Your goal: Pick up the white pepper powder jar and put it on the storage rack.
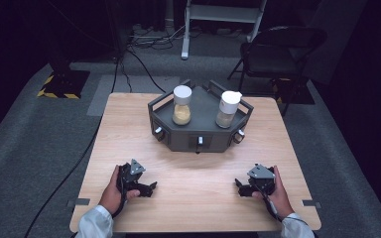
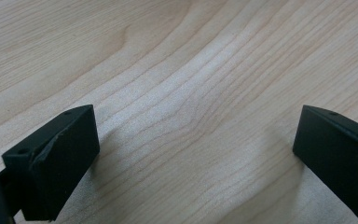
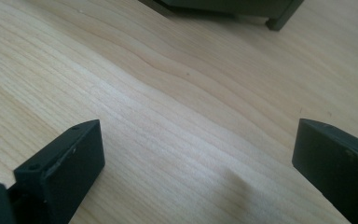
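Note:
A dark grey tray (image 1: 200, 140) stands at the far middle of the wooden table (image 1: 193, 173). On it are two clear jars with white lids, one at the left (image 1: 182, 105) and one at the right (image 1: 227, 109), each part full of pale grains. My left gripper (image 1: 152, 188) rests near the front left of the table, held by a hand, open and empty (image 2: 196, 144). My right gripper (image 1: 238, 185) rests near the front right, also open and empty (image 3: 198, 154). The tray's lower edge (image 3: 223, 7) shows at the top of the right gripper view.
Beyond the table are a black folding chair (image 1: 278, 52) at the back right, a white frame's leg (image 1: 186, 29), cables (image 1: 144, 59) on the grey floor, and a black stand with a yellow-striped base (image 1: 62, 82) at the back left.

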Demonstrator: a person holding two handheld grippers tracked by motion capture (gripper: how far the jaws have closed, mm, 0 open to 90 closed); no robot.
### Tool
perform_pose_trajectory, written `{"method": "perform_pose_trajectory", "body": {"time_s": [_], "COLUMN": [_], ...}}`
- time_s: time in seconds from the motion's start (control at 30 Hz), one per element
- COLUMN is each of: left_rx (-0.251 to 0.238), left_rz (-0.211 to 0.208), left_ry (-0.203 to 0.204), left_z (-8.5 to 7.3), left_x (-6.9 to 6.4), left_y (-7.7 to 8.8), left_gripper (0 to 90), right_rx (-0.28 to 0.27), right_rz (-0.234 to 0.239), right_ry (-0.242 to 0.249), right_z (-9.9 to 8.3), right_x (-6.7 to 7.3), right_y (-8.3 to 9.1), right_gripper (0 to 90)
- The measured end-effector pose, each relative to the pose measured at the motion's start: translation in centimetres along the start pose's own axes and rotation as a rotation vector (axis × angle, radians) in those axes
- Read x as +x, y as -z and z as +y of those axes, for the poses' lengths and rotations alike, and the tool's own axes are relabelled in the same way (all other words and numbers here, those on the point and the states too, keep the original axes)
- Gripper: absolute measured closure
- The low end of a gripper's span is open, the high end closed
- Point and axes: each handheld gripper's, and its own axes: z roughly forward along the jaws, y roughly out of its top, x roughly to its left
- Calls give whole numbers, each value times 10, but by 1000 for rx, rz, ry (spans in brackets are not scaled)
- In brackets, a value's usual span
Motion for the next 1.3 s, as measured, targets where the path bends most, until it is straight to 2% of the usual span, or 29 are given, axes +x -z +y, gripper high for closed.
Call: {"method": "perform_pose_trajectory", "body": {"time_s": [0.03,0.23,0.27,0.3,0.37,0.57,1.3], "left_rx": [0,0,0,-1,-2,0,-1], "left_rz": [0,0,0,0,0,2,2], "left_ry": [0,0,0,0,2,0,1], "left_z": [0,0,0,0,0,1,1], "left_x": [0,0,0,0,0,0,-1], "left_y": [0,0,0,0,0,-1,-1], "left_gripper": [0,0,0,0,0,0,0], "right_rx": [9,52,60,77,86,85,88], "right_rz": [25,81,93,125,140,143,129], "right_ry": [-45,-130,-147,-184,-204,-200,-214], "right_z": [-1,1,1,1,1,0,1], "right_x": [-8,-31,-35,-45,-50,-54,-51], "right_y": [-1,-3,-3,-5,-6,-7,-7], "right_gripper": [11,3,4,4,2,0,0]}}
